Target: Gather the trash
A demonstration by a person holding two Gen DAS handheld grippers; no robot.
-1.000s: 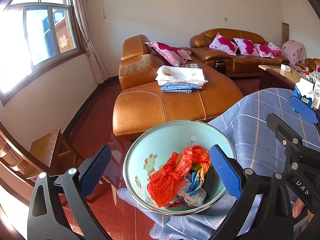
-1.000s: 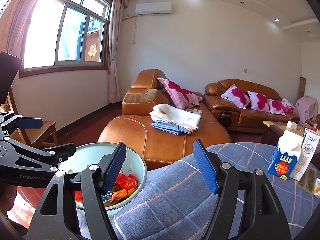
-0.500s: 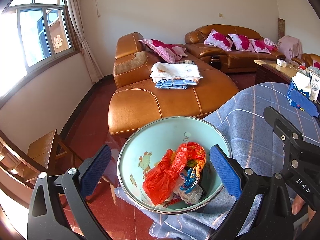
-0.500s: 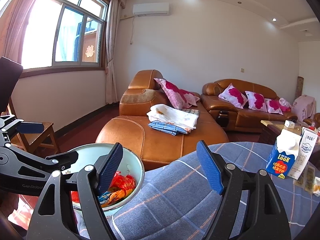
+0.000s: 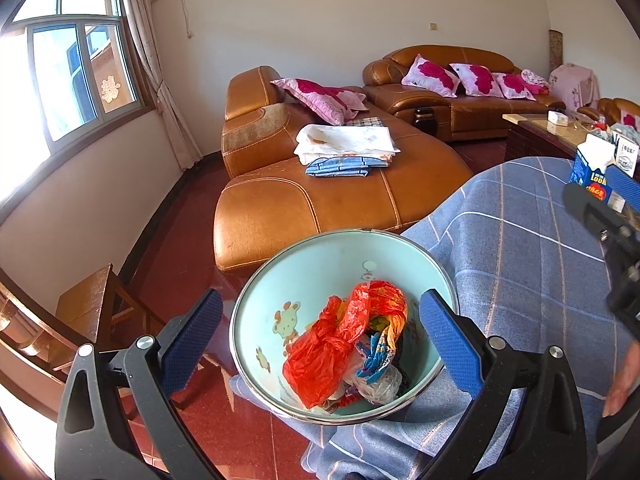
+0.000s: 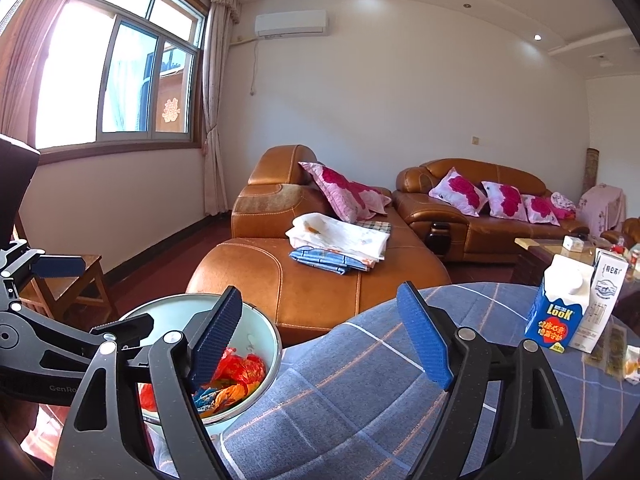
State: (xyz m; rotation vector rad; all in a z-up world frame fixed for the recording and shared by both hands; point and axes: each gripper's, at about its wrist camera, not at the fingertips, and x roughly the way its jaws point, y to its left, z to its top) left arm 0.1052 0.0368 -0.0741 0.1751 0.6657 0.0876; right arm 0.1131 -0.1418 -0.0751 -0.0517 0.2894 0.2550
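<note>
Hanging over the table's edge, the pale green enamel basin (image 5: 320,276) of crumpled wrappers could be tipped if nudged by either empty, wide-spread gripper's fingers (image 5: 192,332).

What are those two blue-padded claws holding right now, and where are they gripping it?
Nothing. The left gripper hangs open above the pale green enamel basin of crumpled wrappers; the right gripper is open over the blue checked tablecloth.

Cream walls (image 6: 400,92), sunlit window (image 6: 120,80), dark red floor (image 5: 160,248) — tan leather sofas (image 5: 344,196) with floral cushions (image 6: 460,192).
</note>
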